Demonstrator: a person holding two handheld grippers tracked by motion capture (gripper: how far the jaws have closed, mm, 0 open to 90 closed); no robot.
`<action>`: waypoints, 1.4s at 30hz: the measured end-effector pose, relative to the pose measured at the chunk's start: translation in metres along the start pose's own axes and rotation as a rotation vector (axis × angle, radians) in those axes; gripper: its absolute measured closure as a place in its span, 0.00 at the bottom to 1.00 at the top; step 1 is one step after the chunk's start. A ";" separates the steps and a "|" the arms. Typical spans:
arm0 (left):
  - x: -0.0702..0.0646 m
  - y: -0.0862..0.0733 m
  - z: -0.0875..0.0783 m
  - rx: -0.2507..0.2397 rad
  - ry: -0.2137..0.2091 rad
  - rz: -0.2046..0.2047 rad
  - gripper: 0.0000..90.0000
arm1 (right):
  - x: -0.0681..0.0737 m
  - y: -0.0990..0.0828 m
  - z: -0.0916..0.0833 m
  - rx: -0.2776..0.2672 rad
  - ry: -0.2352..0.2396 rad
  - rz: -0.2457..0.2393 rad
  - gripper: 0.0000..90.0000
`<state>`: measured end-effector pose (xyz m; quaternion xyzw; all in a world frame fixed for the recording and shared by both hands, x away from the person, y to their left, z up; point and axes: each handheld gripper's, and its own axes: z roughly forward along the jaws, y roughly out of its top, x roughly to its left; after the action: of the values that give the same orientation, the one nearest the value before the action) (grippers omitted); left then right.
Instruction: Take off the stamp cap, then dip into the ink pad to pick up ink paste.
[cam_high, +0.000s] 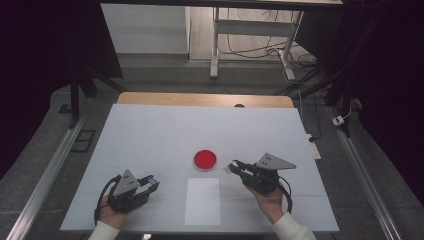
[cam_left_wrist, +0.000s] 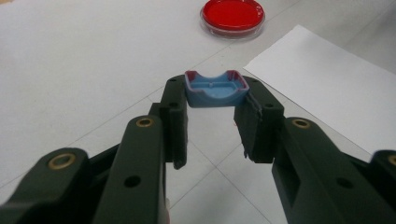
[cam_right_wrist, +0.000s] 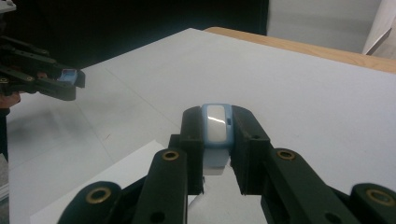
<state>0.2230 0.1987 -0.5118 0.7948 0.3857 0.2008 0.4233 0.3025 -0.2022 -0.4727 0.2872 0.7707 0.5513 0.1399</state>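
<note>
We are holding a small blue plastic piece in each gripper, above a white table (cam_high: 150, 135). In the left gripper (cam_left_wrist: 215, 95) we are clamping a blue tray-like piece (cam_left_wrist: 215, 89) between the tips of the two black jaws. It is shallow and open on top, with a curved dip in its near and far walls and a reddish tinge along its rim and corners. The jaws are closing on its two short ends, and it is sitting level, clear of the table surface. In the high view that left gripper (cam_high: 150, 183) is lying at the lower left of the table, pointing toward the middle.

In the right gripper (cam_right_wrist: 216, 128) we are pinching a blue-edged piece (cam_right_wrist: 216, 125) standing upright between the jaws — a narrow rounded frame with a pale, glossy face catching the light and a whitish part hanging below it. The jaws are pressing on its two sides. In the high view the right gripper (cam_high: 234, 167) is pointing left, just beside a red round dish (cam_high: 205, 159).

That dish is shallow and clear-walled, filled with bright red, and resting on the table between the two grippers and a little beyond them. A white sheet of paper (cam_high: 202, 201) is lying flat nearer to us, close to the dish but apart from it.
</note>
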 end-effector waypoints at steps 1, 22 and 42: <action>0.000 0.000 0.000 0.002 0.000 -0.001 0.72 | 0.000 0.000 0.000 0.000 0.001 0.000 0.83; 0.002 0.001 0.000 -0.002 -0.002 0.003 0.72 | 0.001 0.010 0.013 0.018 0.010 -0.012 0.83; 0.000 0.002 0.004 0.009 -0.011 0.011 0.72 | -0.005 0.031 0.036 0.050 0.007 -0.003 0.83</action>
<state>0.2270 0.1961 -0.5127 0.7999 0.3799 0.1972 0.4208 0.3350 -0.1701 -0.4569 0.2875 0.7853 0.5324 0.1310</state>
